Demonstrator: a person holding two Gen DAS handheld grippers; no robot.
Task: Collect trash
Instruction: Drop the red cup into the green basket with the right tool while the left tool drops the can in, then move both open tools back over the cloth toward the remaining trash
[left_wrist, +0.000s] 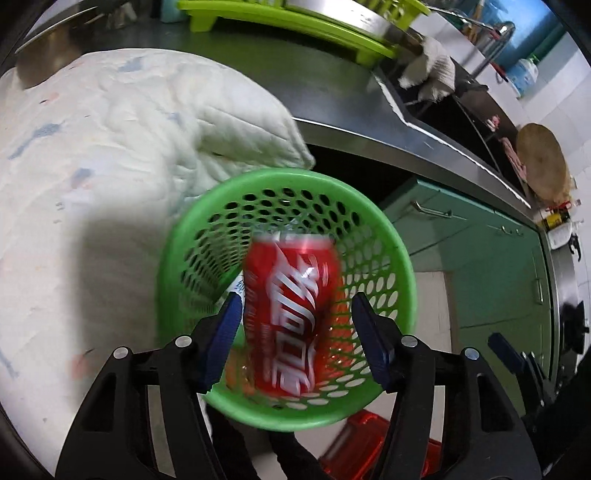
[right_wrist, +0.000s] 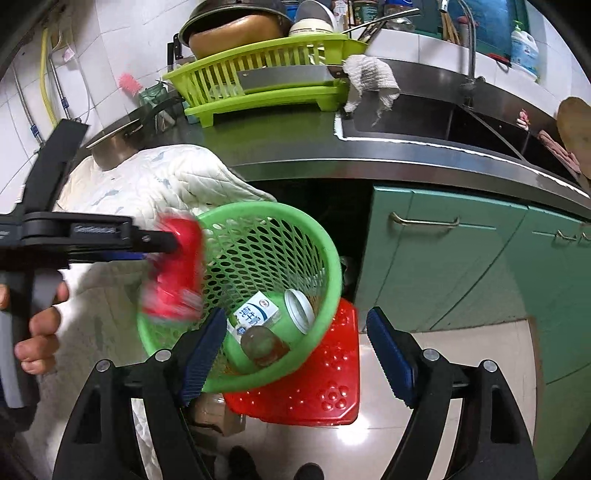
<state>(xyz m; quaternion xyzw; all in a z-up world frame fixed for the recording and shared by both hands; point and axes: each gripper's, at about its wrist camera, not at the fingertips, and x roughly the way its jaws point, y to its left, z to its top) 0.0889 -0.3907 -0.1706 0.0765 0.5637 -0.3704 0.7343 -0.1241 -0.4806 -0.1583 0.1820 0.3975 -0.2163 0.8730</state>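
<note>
A red soda can (left_wrist: 291, 306) shows blurred between the jaws of my left gripper (left_wrist: 295, 299), right above the green perforated basket (left_wrist: 288, 175). A gap shows between the can and each blue pad, so the left gripper is open. In the right wrist view the can (right_wrist: 177, 269) is a red smear at the tip of the left gripper (right_wrist: 173, 242), over the near rim of the basket (right_wrist: 332, 266). A milk carton (right_wrist: 255, 310) and a green cup (right_wrist: 295, 314) lie inside the basket. My right gripper (right_wrist: 295, 314) hangs open and empty above it.
A white quilted cloth (right_wrist: 155, 177) drapes over the surface left of the basket. A red perforated plastic piece (right_wrist: 325, 387) lies under the basket on the tiled floor. Green cabinets (right_wrist: 461, 258), a steel counter edge (right_wrist: 406, 158), a sink (right_wrist: 424, 114) and a lime dish rack (right_wrist: 266, 74) stand behind.
</note>
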